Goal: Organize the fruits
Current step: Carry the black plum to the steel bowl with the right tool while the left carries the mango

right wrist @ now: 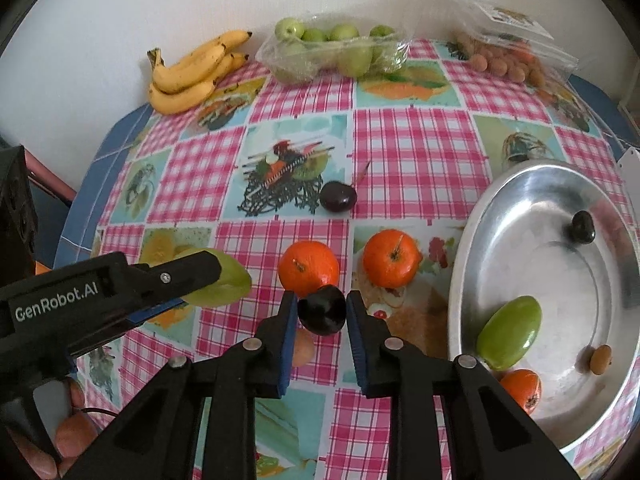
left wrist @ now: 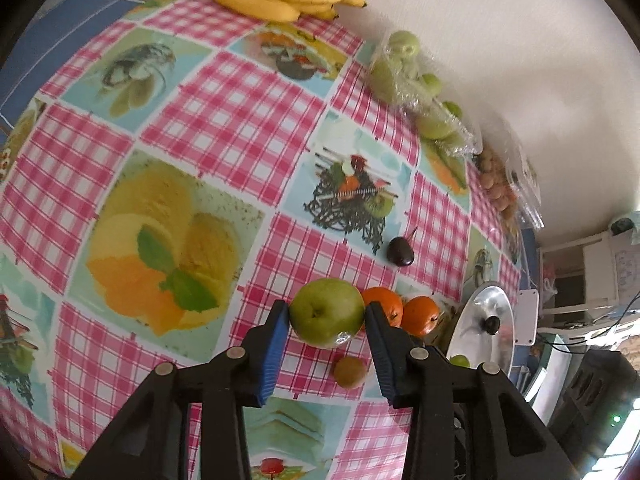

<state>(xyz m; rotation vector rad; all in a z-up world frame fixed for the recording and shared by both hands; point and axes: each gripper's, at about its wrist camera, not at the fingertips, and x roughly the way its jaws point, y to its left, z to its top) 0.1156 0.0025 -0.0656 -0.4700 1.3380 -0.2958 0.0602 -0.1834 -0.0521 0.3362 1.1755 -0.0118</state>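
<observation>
**Mia:** Start on the left. What do you see?

**Ben:** Bananas (right wrist: 192, 76) sit at the back of the table (right wrist: 420, 148), by the wall. Next to them is a bag of green fruit (right wrist: 336, 54). Lower down, the left tool (left wrist: 327, 314) is squeezing a green apple (left wrist: 326, 312) from both sides. The apple looks lifted a bit above the table.

**Mia:** And in the middle?

**Ben:** A dark plum (right wrist: 338, 197) lies alone on the table. Nearer are two oranges (right wrist: 309, 267), side by side. The right tool (right wrist: 322, 310) pinches another dark plum (right wrist: 322, 312), just in front of the left orange.

**Mia:** And on the right?

**Ben:** The silver bowl (right wrist: 500, 216). It already has a green fruit, an orange, a dark plum and a small brown fruit inside.

**Mia:** What could go wrong?

**Ben:** I think the apple could slip. It is round and smooth, and only its sides are held. The two tools are close, so they could bump on the way to the bowl. A dropped plum might roll off the table. Squeeze too hard and it could bruise.
</observation>
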